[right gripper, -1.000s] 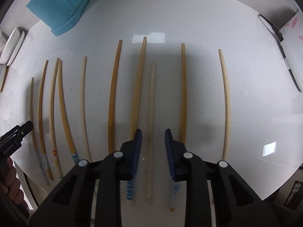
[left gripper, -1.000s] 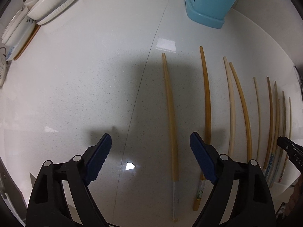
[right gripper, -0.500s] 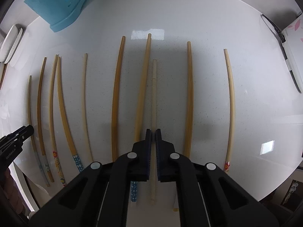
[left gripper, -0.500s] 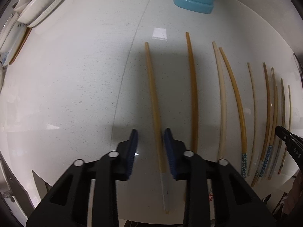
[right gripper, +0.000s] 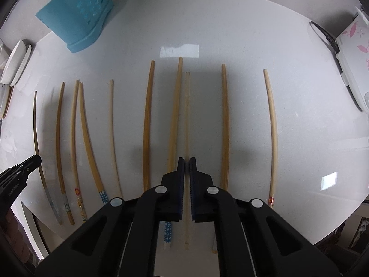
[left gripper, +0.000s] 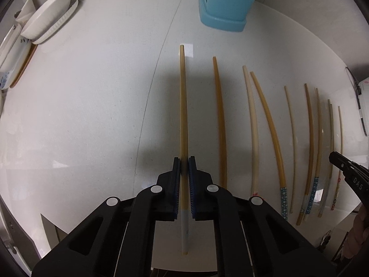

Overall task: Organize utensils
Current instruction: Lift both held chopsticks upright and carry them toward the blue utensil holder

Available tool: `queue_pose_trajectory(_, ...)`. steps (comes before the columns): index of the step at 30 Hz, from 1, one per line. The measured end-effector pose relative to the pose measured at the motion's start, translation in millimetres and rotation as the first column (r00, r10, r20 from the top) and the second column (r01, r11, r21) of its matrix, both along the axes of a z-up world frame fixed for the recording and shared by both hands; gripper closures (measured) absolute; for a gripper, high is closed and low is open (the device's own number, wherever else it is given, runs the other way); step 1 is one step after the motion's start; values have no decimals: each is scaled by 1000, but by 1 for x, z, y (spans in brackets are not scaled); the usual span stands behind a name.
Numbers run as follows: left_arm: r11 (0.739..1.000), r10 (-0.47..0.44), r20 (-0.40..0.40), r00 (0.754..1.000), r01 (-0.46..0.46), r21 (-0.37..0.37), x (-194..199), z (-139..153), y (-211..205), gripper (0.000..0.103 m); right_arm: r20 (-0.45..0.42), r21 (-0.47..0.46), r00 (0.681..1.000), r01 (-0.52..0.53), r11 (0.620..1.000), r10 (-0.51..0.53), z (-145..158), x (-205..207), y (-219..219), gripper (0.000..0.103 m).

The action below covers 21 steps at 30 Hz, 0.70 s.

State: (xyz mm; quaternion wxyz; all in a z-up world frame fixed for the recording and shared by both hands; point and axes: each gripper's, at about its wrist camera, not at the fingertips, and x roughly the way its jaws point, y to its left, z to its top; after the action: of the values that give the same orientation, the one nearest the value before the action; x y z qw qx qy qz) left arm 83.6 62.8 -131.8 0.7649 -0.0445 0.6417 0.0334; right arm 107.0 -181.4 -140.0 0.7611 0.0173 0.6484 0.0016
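Countertop (left gripper: 92,115) of pale speckled stone fills both views, bearing a row of chopsticks laid side by side across the middle and right of the left wrist view, presumably spread out so each can be taken singly. At the upper centre of that view stands a blue perforated utensil holder (left gripper: 227,4), seen at the upper left in the right wrist view (right gripper: 76,16); it is likely where the chopsticks are meant to go. Stacked white dishes (left gripper: 46,25) sit at the upper left edge, well apart from the work.

The left gripper (left gripper: 184,161), at the lower centre, has just been closing and its jaws now clamp a dark bamboo chopstick (left gripper: 183,106) near its pale handle end, so the long tapered part juts forward toward the holder. The right gripper (right gripper: 186,161), lower centre of its own view, has its jaws pinched narrow around a pale chopstick (right gripper: 187,115), also toward the handle end. Both point downward over the counter, each holding one stick, which suggests a paired pick-up. Remaining chopsticks lie flat on either side.
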Motion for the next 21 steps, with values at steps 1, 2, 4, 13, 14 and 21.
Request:
queue_pose_trajectory(1, 1000, -3, 7, 1000, 3, 1, -11, 15, 2, 96, 8, 1, 1000, 0, 1000, 0, 3, -1, 0, 99)
queue_pose_trajectory(2, 1000, -5, 16, 1000, 5, 4, -12, 19, 3, 96, 19, 2, 1000, 0, 1000, 0, 7, -1, 1, 99)
queue_pose_trajectory(4, 1000, -10, 32, 999, 10, 4, -16, 31, 3, 96, 42, 1, 999, -1, 1000, 1, 15, -3, 2, 99)
queue_pose_trajectory(13, 999, -44, 124, 991, 44, 4, -25, 78, 1, 97, 166, 8, 986, 7, 1000, -9, 57, -18, 3, 100)
queue_pose_trajectory(14, 999, -47, 134, 990, 47, 3, -23, 78, 7, 97, 180, 11, 984, 9, 1000, -10, 62, -19, 4, 100)
queue_pose_trajectory(21, 998, -55, 186, 981, 56, -1, -16, 111, 12, 97, 270, 27, 963, 12, 1000, -19, 95, -8, 1, 99)
